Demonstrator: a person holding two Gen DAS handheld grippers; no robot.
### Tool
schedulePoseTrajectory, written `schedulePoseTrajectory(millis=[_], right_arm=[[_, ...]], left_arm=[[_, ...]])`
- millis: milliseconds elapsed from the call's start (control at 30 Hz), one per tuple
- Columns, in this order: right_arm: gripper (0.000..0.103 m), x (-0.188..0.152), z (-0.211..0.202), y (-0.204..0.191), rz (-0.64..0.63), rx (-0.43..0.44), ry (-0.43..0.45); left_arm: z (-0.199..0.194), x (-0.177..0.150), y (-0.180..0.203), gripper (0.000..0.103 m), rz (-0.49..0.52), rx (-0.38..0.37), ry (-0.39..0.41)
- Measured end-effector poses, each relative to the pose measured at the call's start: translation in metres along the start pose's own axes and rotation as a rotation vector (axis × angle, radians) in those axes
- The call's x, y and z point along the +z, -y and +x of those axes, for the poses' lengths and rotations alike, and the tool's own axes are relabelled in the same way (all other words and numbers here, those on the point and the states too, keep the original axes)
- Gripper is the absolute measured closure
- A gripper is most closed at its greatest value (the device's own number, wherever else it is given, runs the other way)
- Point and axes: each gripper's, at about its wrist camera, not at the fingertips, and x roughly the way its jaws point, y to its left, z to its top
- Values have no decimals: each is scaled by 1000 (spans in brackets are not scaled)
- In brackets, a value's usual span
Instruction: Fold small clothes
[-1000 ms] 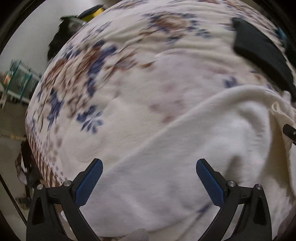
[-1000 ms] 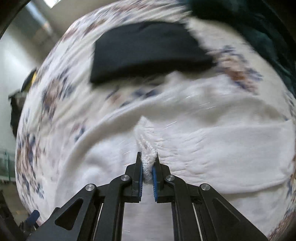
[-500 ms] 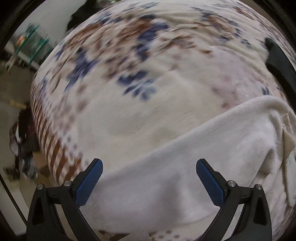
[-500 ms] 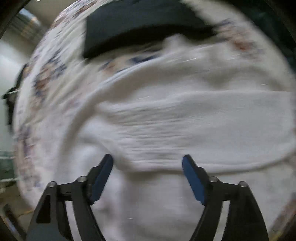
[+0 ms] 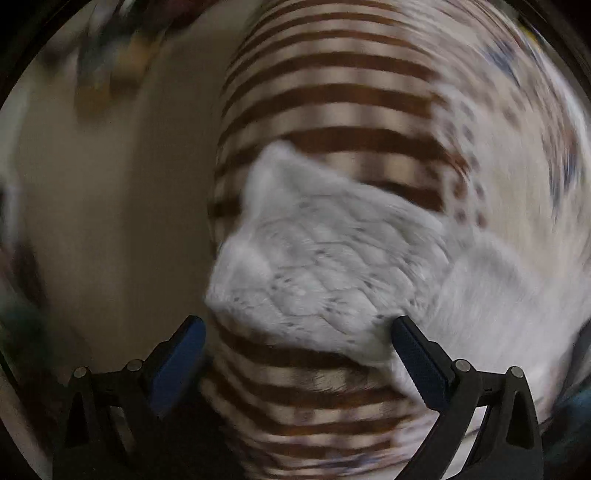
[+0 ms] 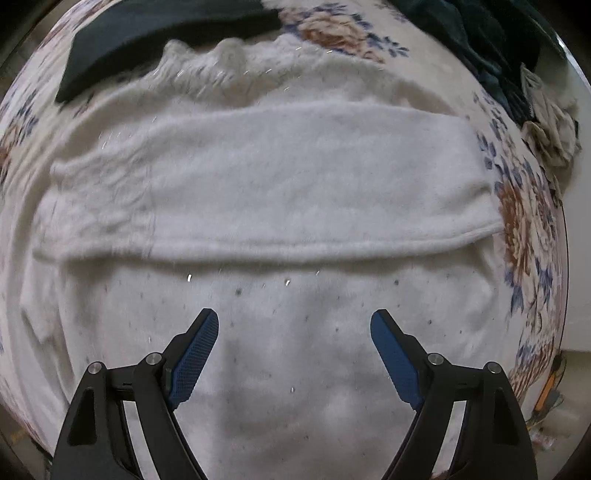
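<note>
Right tongs spread wide over white fuzzy sweater, gripping nothing. Sweater lies on floral blanket, sleeve folded across its body, black garment beyond. Left tongs spread too, sweater corner hanging over the blanket's striped edge; view blurred.

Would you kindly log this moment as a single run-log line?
left gripper: open, at sweater cuff | right gripper: open, above white sweater, sleeve folded across | black garment beyond
</note>
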Motion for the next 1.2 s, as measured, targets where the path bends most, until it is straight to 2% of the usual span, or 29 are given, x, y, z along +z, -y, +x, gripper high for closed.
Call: schedulePoseTrajectory(millis=[67, 100, 133, 167, 233, 300, 367, 433, 500, 567, 600, 667, 767, 833, 867, 933, 1000, 1067, 1200], right_arm=[[17, -6, -2, -10, -50, 11, 4], [17, -4, -1, -11, -68, 12, 3], [17, -6, -2, -14, -92, 16, -1], [17, -9, -3, -16, -111, 22, -8], [17, -14, -6, -20, -142, 24, -5], [17, -20, -11, -21, -163, 15, 10], [17, -25, -12, -18, -177, -4, 24], [17, -23, -16, -21, -191, -39, 32], [17, -20, -16, -20, -203, -59, 29], [17, -16, -17, -11, -180, -34, 36], [16, -14, -19, -6, -171, -25, 42], [10, -11, -19, 4, -158, -21, 51], [10, -6, -17, 28, -104, -11, 58], [10, 1, -9, 52, -48, 1, 43], [10, 2, -5, 65, -16, 5, 33], [10, 5, 5, 91, 47, 15, 16], [10, 6, 13, 114, 102, 18, 1], [10, 5, 19, 142, 169, 21, -14], [10, 0, 23, 195, 312, 46, -32]], left_arm=[[0, 5, -2, 3, -49, -44, 33], [0, 8, -2, 8, -49, -57, 46], [0, 12, 0, 20, -52, -70, 55], [-1, 14, 3, 28, -68, -102, 64], [-3, 21, 11, 73, -88, -136, 89], [-11, 27, 24, 92, -96, -114, 141], [-28, 32, 35, 95, -78, -121, 209], [-53, 34, 54, 95, -19, -118, 289], [-84, 32, 85, 95, 92, -119, 373], [-115, 24, 123, 96, 229, -135, 447], [-123, 15, 127, 96, 286, -150, 474], [-146, -13, 165, 96, 438, -185, 527], [-158, -61, 230, 96, 657, -267, 529], [-155, -99, 275, 96, 781, -319, 484], [-147, -128, 306, 96, 858, -350, 448], [-136, -176, 338, 96, 966, -405, 383], [-124, -229, 356, 96, 1077, -434, 325], [-112, -300, 373, 96, 1209, -463, 259], [-93, -394, 378, 95, 1375, -475, 167]])
